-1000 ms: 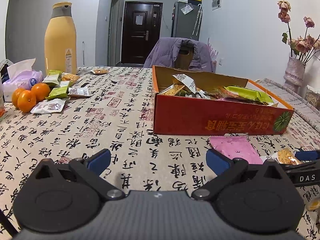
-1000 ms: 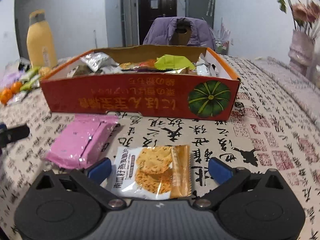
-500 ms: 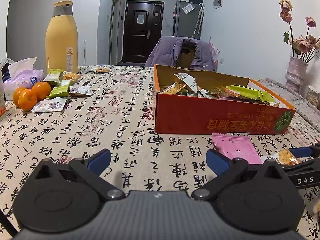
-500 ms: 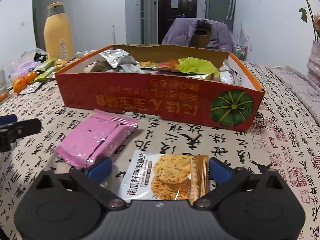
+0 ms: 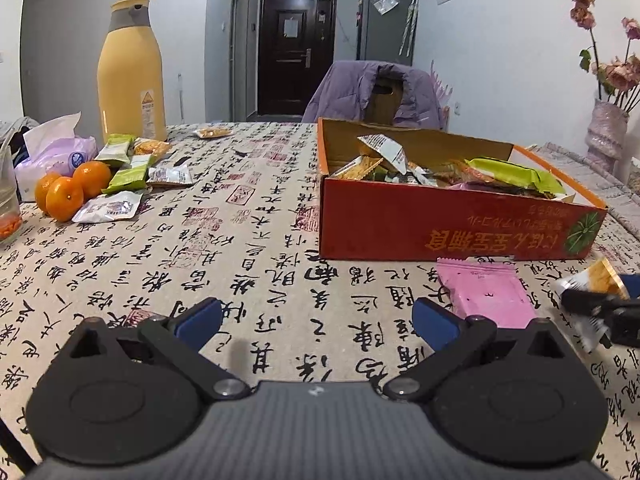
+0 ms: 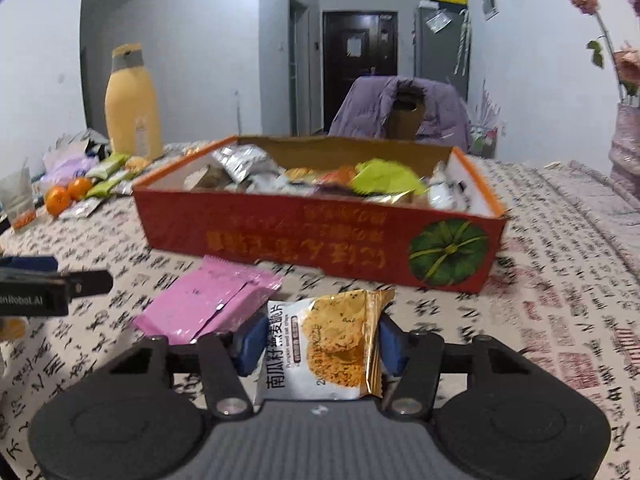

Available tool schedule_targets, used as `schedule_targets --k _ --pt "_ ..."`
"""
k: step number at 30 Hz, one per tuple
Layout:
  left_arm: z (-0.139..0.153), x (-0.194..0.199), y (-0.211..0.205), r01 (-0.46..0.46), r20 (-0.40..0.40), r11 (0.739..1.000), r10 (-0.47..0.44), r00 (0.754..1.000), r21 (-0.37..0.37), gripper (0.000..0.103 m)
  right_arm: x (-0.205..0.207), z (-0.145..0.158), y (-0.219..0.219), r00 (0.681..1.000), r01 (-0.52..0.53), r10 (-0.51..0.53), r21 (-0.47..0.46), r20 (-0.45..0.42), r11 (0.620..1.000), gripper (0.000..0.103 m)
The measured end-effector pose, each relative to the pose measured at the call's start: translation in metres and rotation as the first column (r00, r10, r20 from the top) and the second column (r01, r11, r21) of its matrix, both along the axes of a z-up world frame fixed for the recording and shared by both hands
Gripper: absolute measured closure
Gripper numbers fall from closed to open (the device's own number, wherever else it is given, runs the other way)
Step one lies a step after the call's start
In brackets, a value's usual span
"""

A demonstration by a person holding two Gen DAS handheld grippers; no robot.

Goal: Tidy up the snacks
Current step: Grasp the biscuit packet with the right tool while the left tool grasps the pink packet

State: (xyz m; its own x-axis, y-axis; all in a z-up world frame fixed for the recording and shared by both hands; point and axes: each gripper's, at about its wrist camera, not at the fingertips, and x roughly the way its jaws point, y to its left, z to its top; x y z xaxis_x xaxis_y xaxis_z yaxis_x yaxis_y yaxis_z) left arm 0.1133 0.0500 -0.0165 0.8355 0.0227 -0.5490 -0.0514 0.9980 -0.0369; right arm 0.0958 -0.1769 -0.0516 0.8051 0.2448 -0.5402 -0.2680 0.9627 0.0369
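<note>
A: What does the right gripper (image 6: 320, 342) hold?

B: Its blue pads (image 6: 250, 342) are closed on a pumpkin cracker packet (image 6: 324, 350), white and gold, pinched on both sides and lifted off the tablecloth (image 6: 560, 280). In the left wrist view the same packet (image 5: 596, 280) shows at the right edge, tilted, in the dark fingers of the right gripper (image 5: 596, 304).

A: And the left gripper (image 5: 316, 322)?

B: Fingers spread wide, nothing between them; it sits low over the calligraphy-print tablecloth (image 5: 240, 240).

A: Where are the other snacks?

B: A red cardboard box (image 6: 320, 246) with a pumpkin picture stands beyond the packet, full of mixed wrappers. A pink packet (image 6: 208, 302) lies flat in front of the box, just left of the held one. Loose snack packs (image 5: 128, 172) lie far left beside three oranges (image 5: 70, 190) and a yellow bottle (image 5: 130, 72); whether those packs overlap is hard to tell at this size.
</note>
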Motion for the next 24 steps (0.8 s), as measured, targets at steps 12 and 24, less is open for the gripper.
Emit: schedule_targets --k 12,24 --pt "0.016 0.017 -0.058 0.044 -0.011 0.999 -0.044 0.999 -0.015 0.000 0.002 0.003 -0.042 0.999 0.043 -0.044 0.071 0.016 0.997 0.088" --pt "0.010 0.027 -0.087 0.069 -0.074 0.998 -0.069 0.995 -0.011 0.000 0.001 0.005 -0.064 0.997 0.058 -0.063 0.131 0.038 0.990 0.092"
